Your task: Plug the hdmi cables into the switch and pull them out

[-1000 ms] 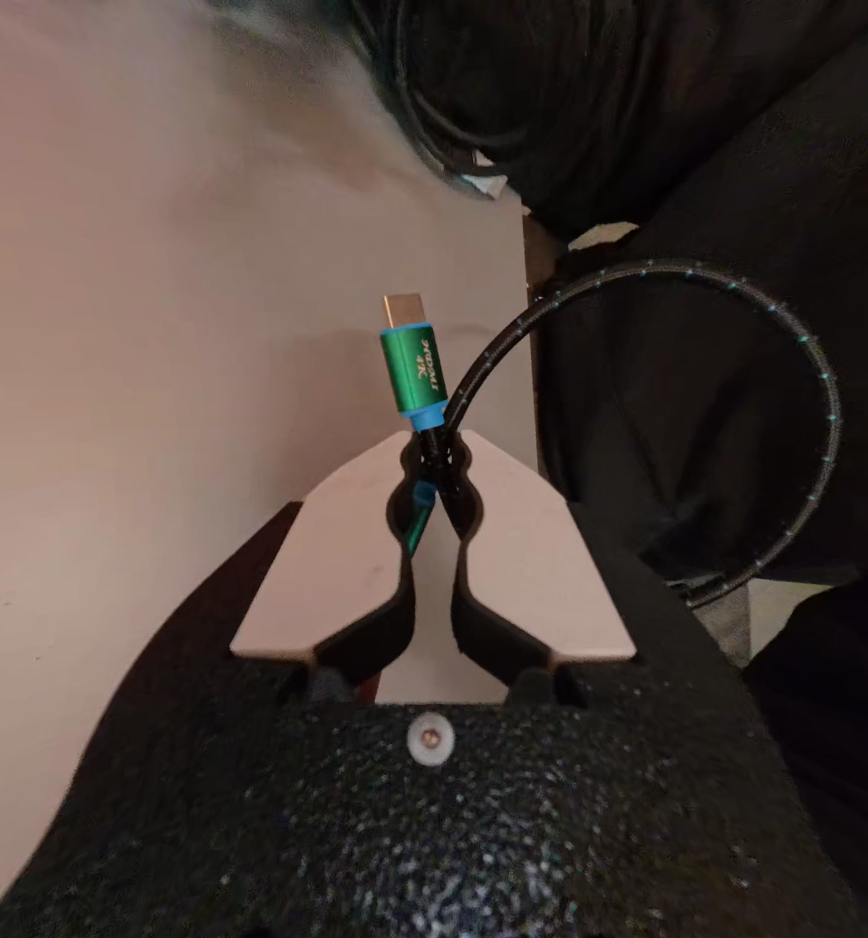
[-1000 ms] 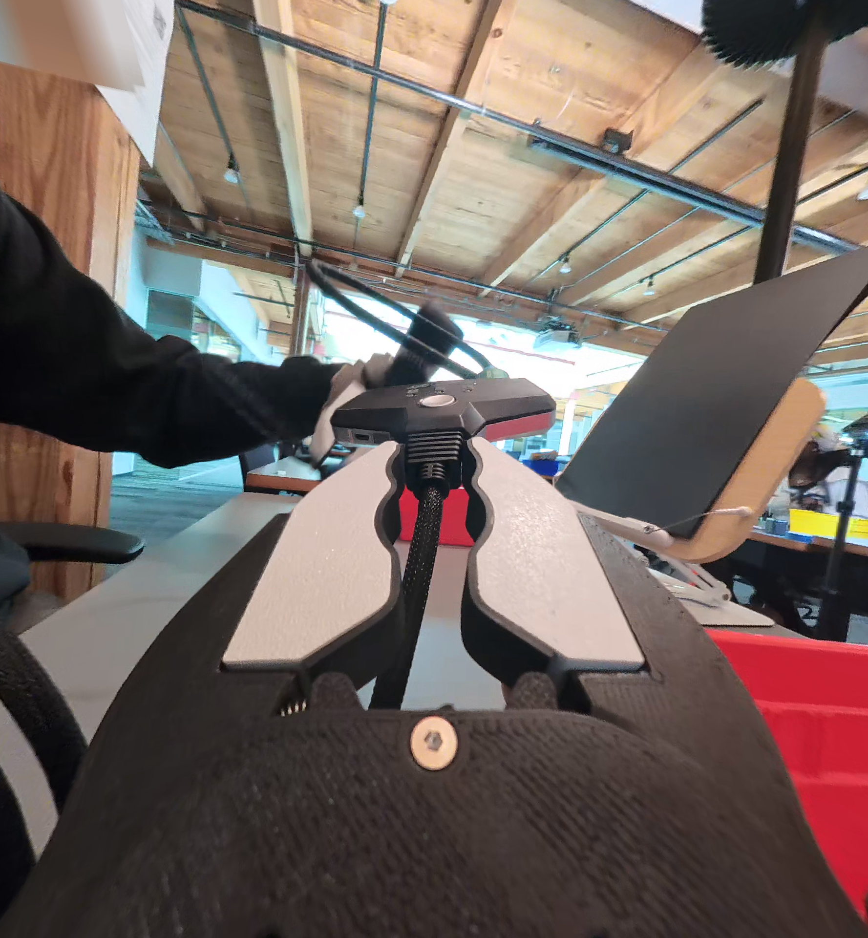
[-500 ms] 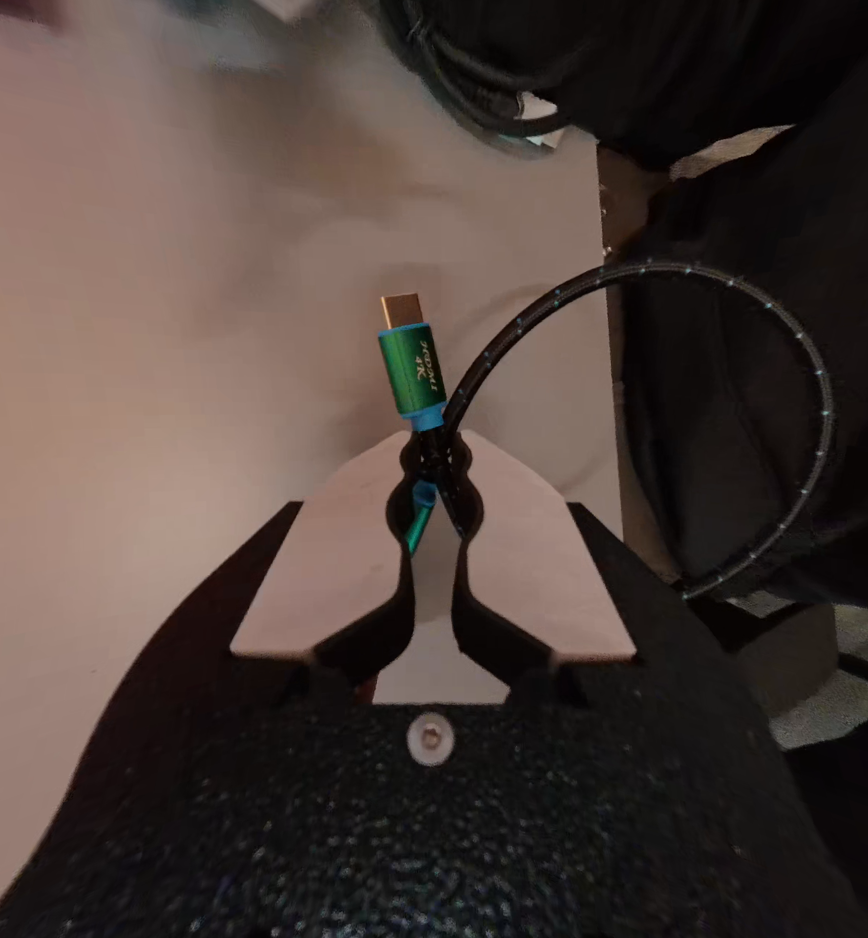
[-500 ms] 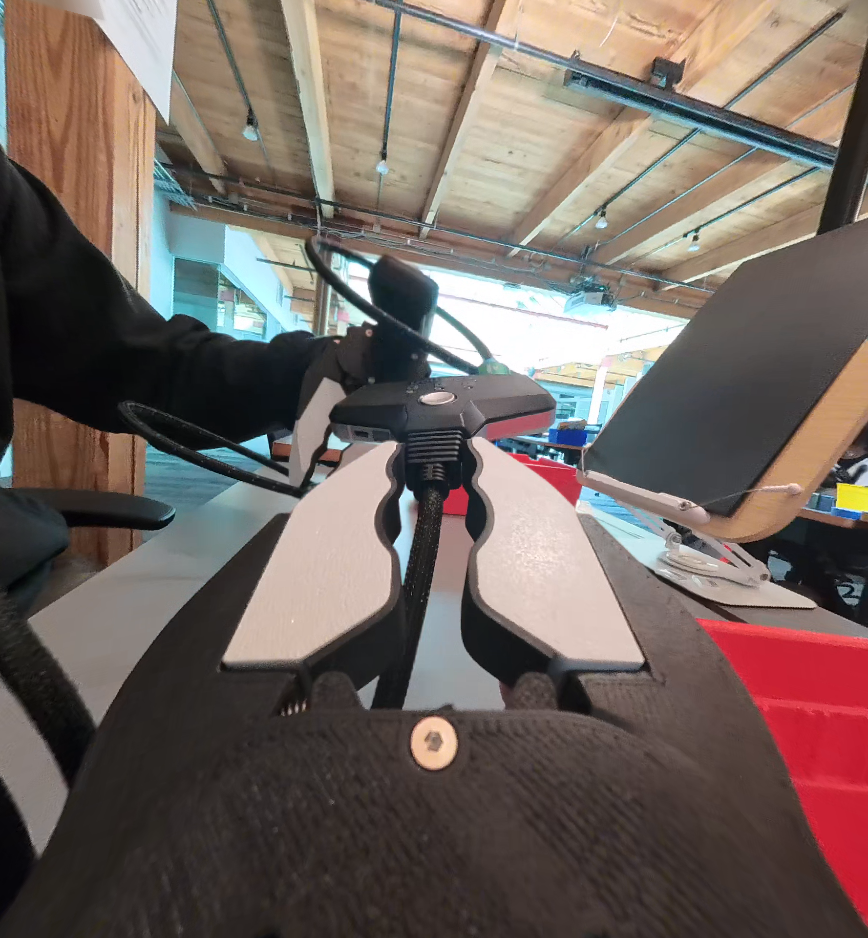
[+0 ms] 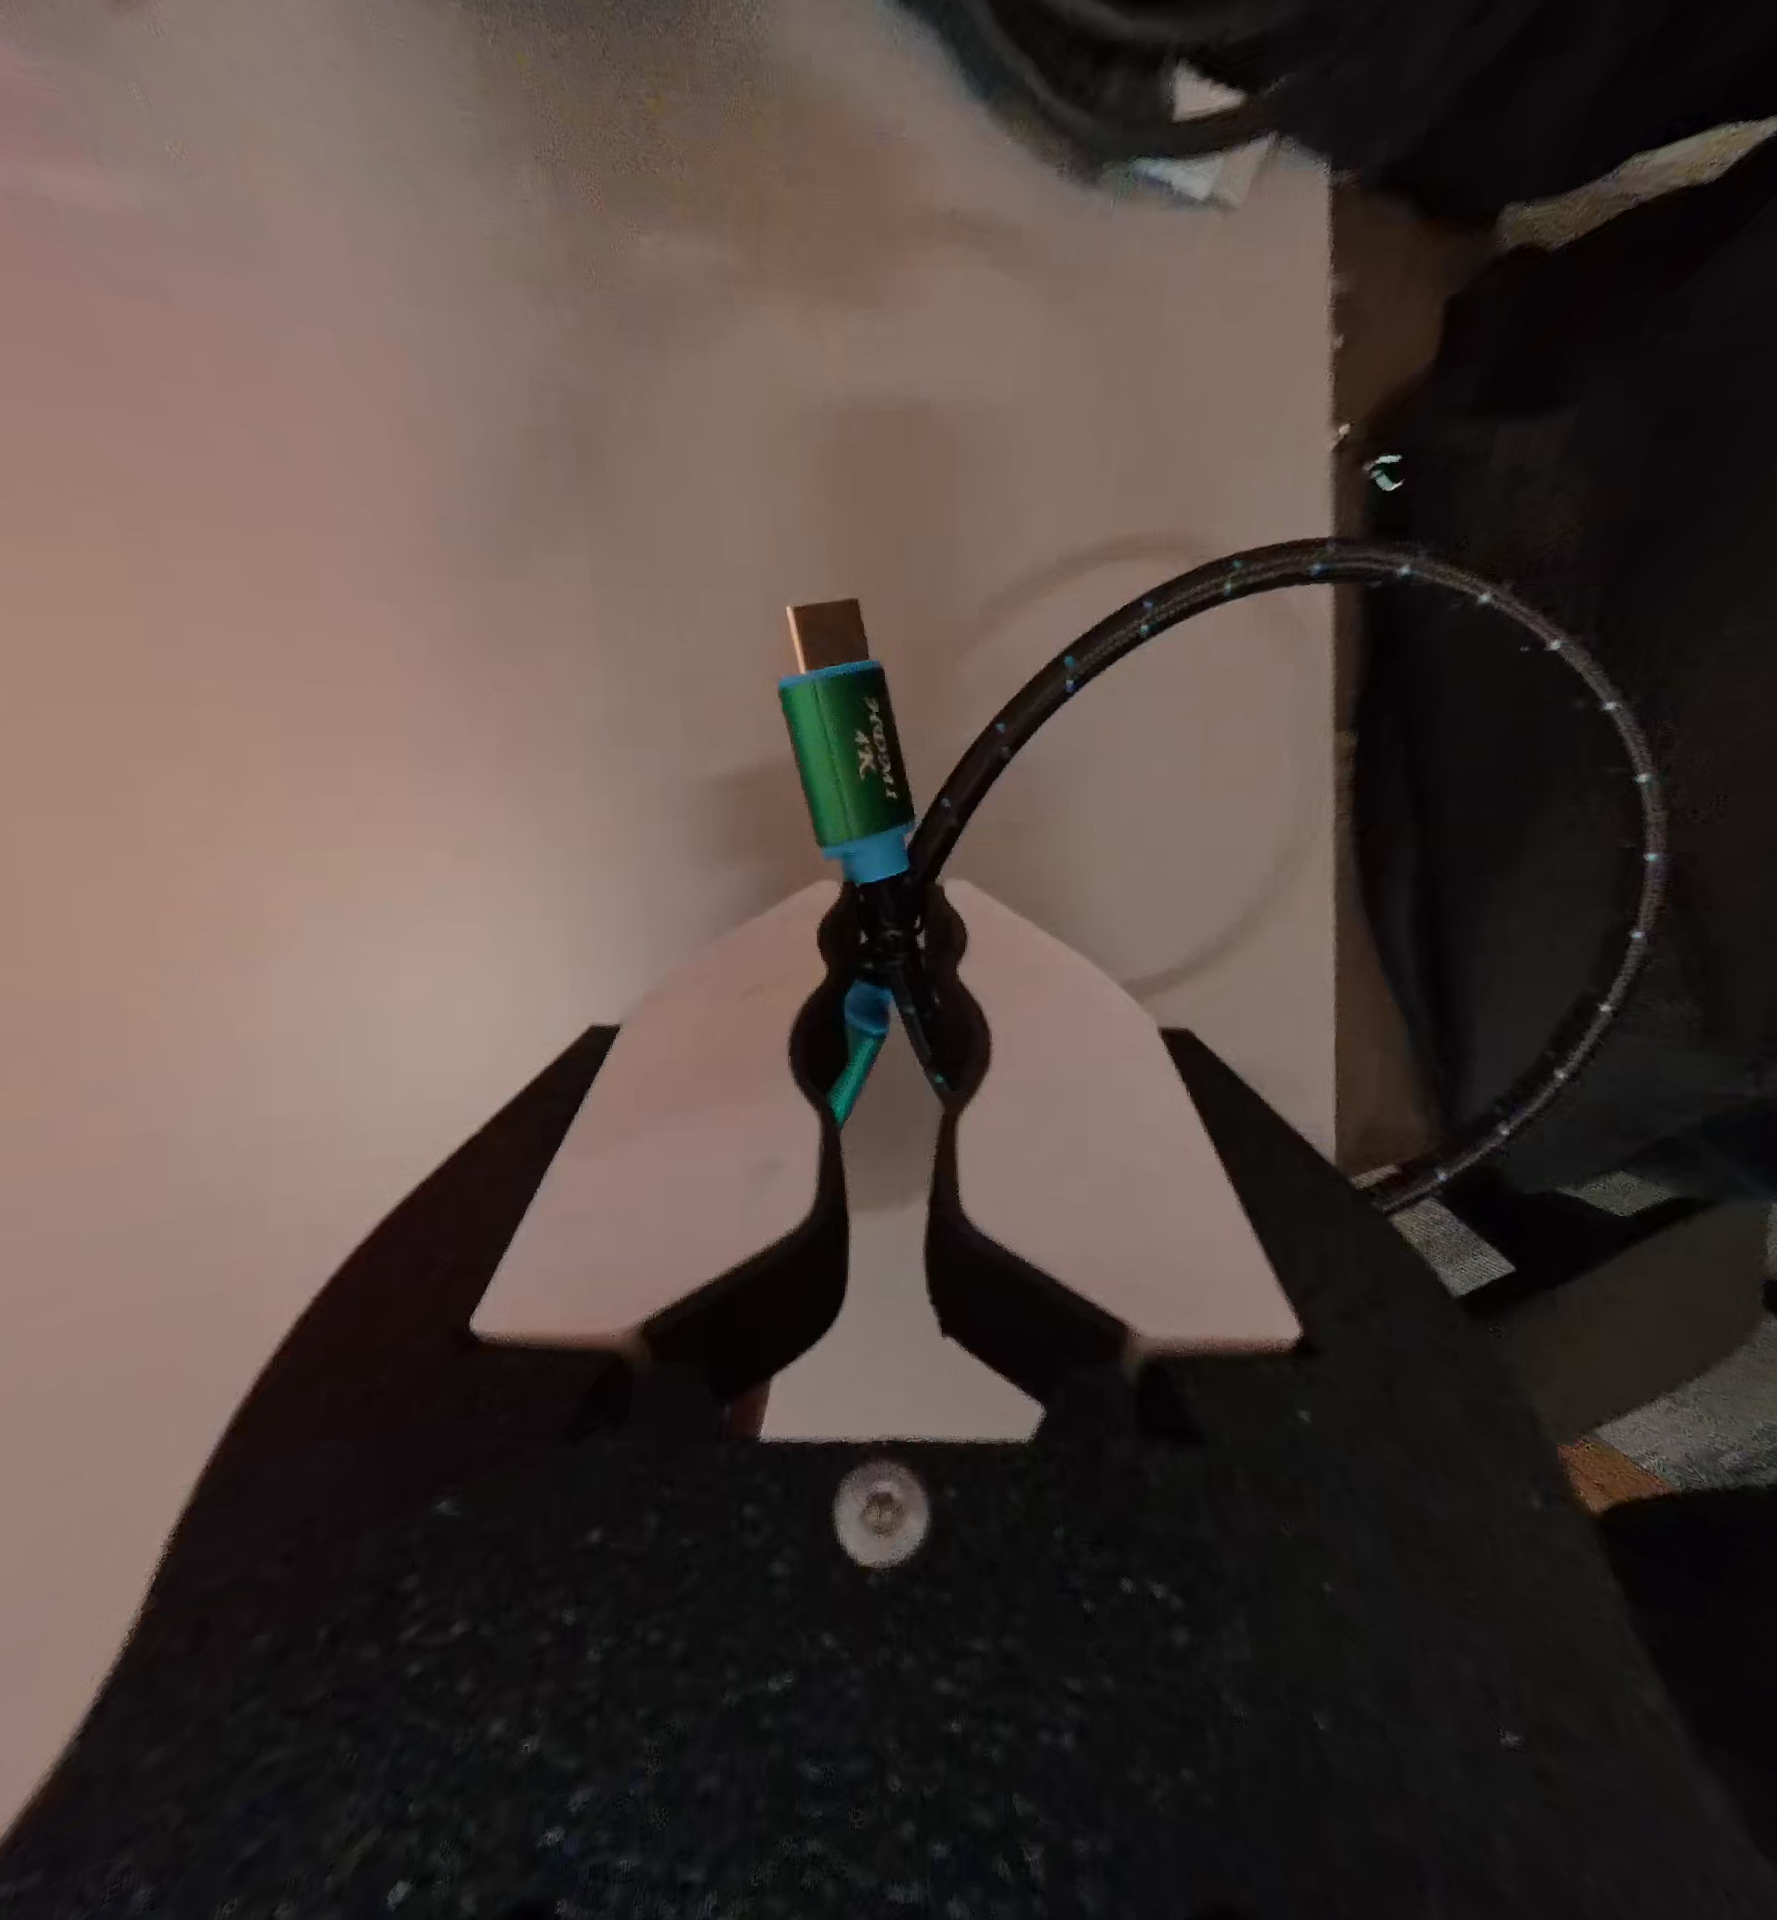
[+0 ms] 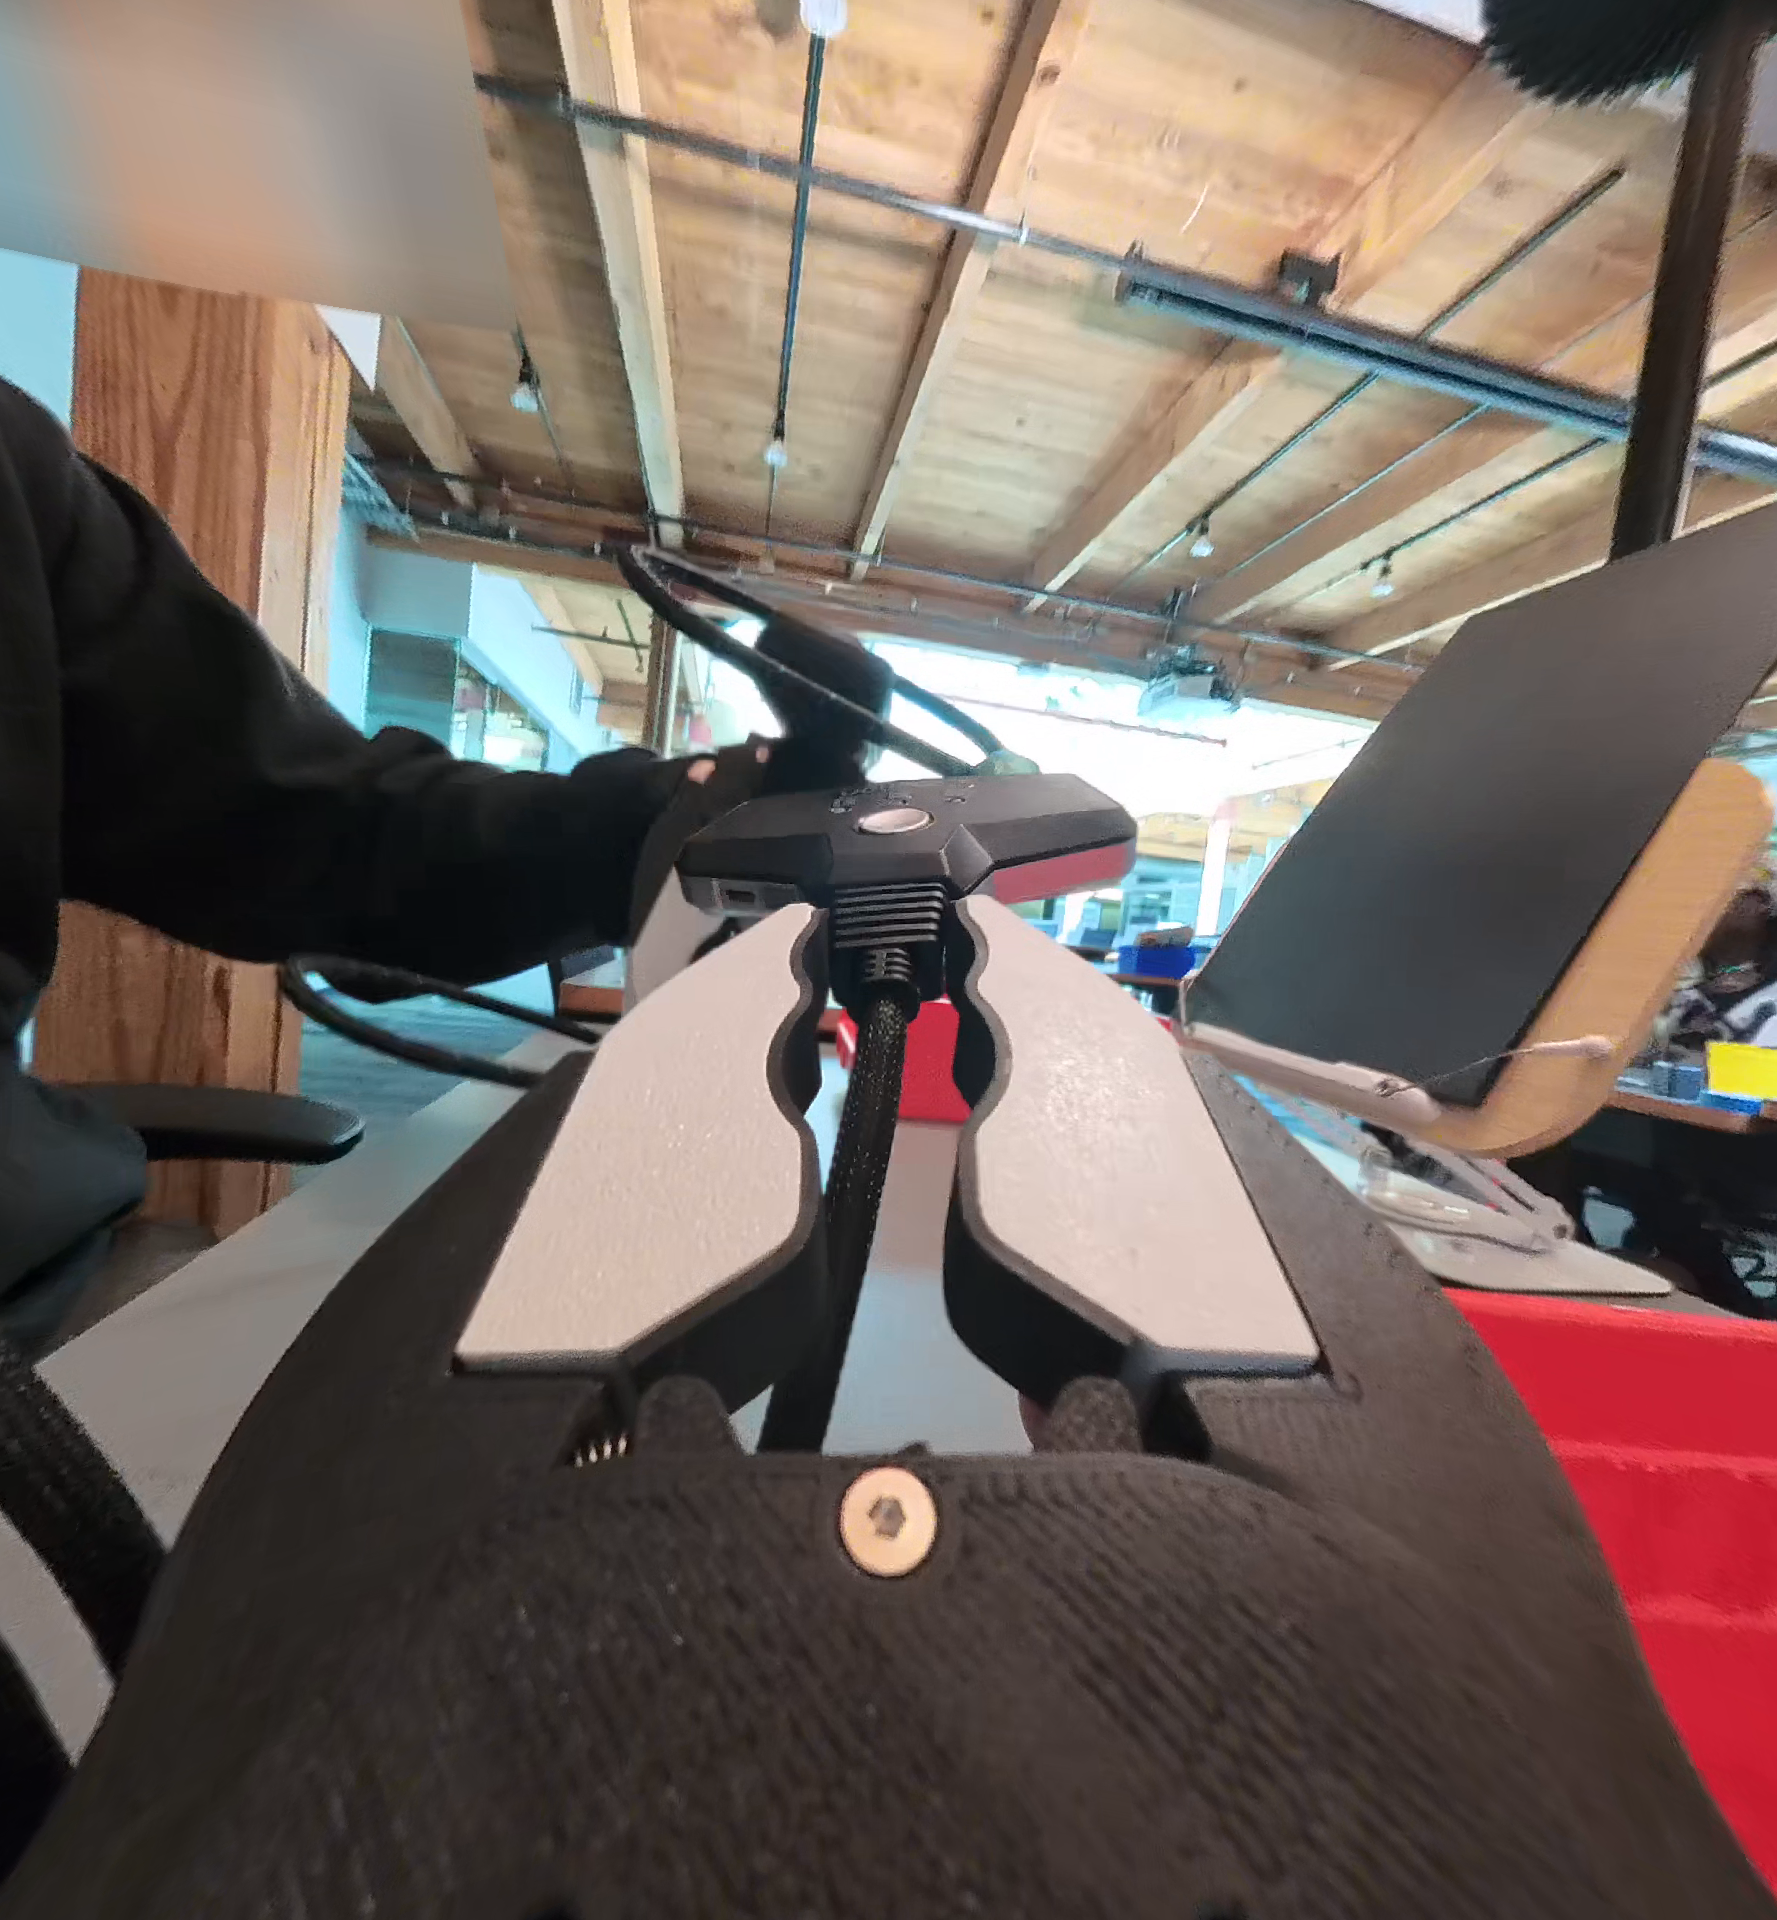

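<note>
Left gripper (image 5: pixel 889 920) staying clamped on braided cable (image 5: pixel 1549 665), green plug (image 5: pixel 848 764) just past tips, swinging over table (image 5: pixel 344 623) toward switch (image 6: pixel 905 836). Right gripper (image 6: pixel 889 935) gripping switch's ribbed collar, holding steady; insertion likely next.

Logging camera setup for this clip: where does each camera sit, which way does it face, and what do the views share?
Left wrist view: on the left gripper, facing down at a pale tabletop; its white fingers pinch a black braided cable with a green metal HDMI plug.
Right wrist view: on the right gripper, facing level and upward past a black T-shaped switch to a wooden ceiling; a black sleeve shows.
Shared: the left gripper and its looped cable.
</note>
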`<state>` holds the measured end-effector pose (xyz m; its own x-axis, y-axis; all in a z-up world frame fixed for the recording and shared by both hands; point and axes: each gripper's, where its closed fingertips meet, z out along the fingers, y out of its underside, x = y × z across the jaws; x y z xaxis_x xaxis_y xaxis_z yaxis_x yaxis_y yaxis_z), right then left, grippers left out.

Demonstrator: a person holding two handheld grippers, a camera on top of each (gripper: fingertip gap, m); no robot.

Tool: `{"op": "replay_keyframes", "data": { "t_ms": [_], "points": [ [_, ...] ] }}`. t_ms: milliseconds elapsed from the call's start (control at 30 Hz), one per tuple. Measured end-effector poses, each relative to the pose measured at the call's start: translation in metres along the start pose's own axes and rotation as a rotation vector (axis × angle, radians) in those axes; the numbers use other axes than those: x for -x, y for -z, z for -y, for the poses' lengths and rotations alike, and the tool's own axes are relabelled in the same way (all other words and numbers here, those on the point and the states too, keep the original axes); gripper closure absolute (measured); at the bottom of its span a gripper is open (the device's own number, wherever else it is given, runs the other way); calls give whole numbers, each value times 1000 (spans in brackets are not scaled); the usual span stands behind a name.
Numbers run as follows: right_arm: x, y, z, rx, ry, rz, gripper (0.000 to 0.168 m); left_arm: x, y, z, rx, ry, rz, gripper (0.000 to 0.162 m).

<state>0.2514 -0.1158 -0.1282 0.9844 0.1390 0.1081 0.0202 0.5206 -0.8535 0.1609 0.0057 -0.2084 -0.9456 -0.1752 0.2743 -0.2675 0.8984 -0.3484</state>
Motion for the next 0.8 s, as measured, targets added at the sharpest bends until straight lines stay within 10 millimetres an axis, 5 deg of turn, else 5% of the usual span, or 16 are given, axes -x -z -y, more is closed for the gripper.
{"op": "replay_keyframes", "data": {
  "t_ms": [167, 267, 367, 467, 567, 633, 800],
  "points": [
    [-5, 8, 11, -41, 16, -32, 147, 27, 15, -36, -18, 127, 129, 151],
    [-6, 9, 7, -15, 18, -35, 147, 4, 44, -31, -182, 50, 23, 151],
    [-4, 7, -1, 31, 21, -30, 147, -23, 92, -34, -265, -33, 25, 151],
    [-2, 2, -12, 91, 26, -13, 147, -30, 162, -41, -305, -6, 205, 151],
    [1, -4, -23, 143, 19, 12, 147, -44, 210, -16, -342, 30, 316, 151],
    [5, -9, -30, 169, 8, 38, 147, -52, 212, 12, -274, 21, 304, 151],
    [13, -16, -33, 162, -93, 84, 147, -29, 143, 48, 136, 20, 245, 151]
  ]
}}
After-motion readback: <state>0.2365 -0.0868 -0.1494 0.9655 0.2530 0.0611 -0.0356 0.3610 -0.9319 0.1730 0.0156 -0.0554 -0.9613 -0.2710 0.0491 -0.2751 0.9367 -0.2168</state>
